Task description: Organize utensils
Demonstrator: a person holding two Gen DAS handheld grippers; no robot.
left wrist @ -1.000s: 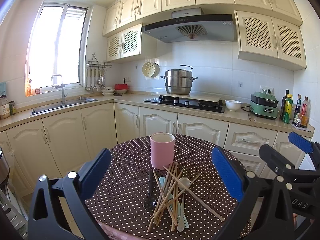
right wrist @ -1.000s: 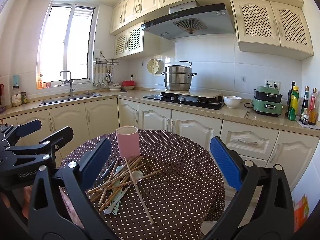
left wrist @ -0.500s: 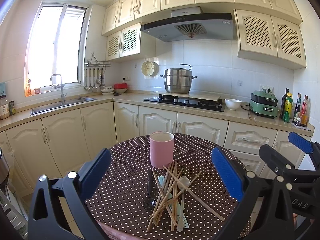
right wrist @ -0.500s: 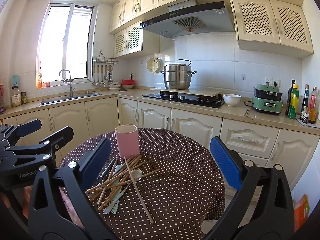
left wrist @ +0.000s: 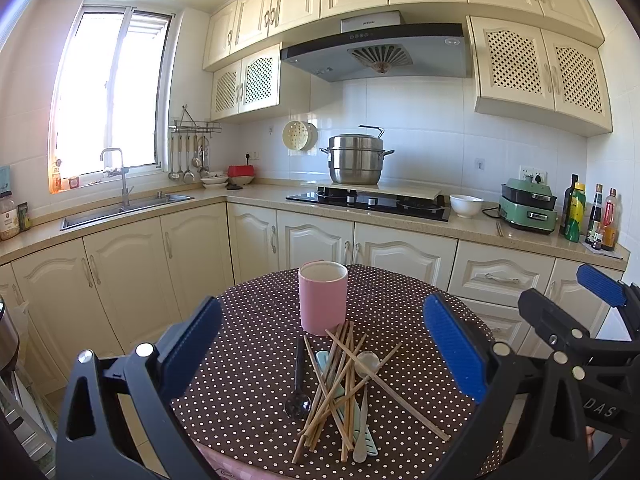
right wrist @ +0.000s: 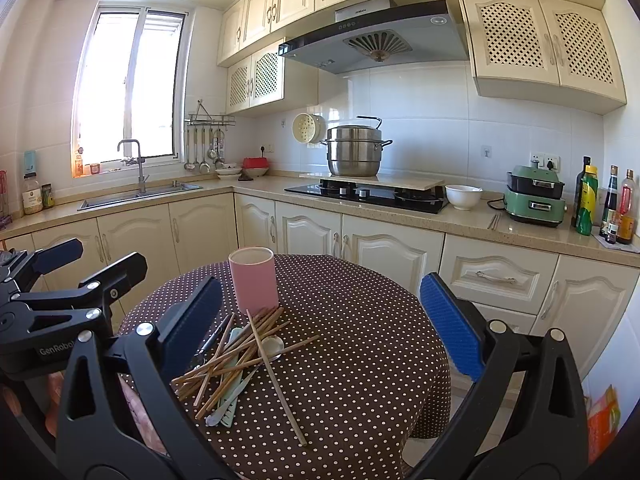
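Observation:
A pink cup [left wrist: 323,298] stands upright on the round table with the brown dotted cloth [left wrist: 248,364]. In front of it lies a pile of wooden chopsticks [left wrist: 340,384] mixed with a black spoon [left wrist: 298,392], a white spoon [left wrist: 366,364] and a pale green utensil [left wrist: 344,404]. My left gripper [left wrist: 320,348] is open and empty, held above the pile. My right gripper [right wrist: 320,328] is open and empty, to the right of the pile [right wrist: 240,356] and cup [right wrist: 253,280]. Each gripper shows in the other's view, the right one [left wrist: 576,320] and the left one [right wrist: 72,276].
Cream kitchen cabinets run behind the table, with a sink [left wrist: 120,206] at left, a hob with a steel pot [left wrist: 355,159], a white bowl [left wrist: 466,205], a green appliance [left wrist: 528,208] and bottles [left wrist: 592,216] at right. The table edge is close in front.
Both views have shifted very slightly; the cup and pile sit a touch lower and left. Nothing on the table has moved and both grippers stay open.

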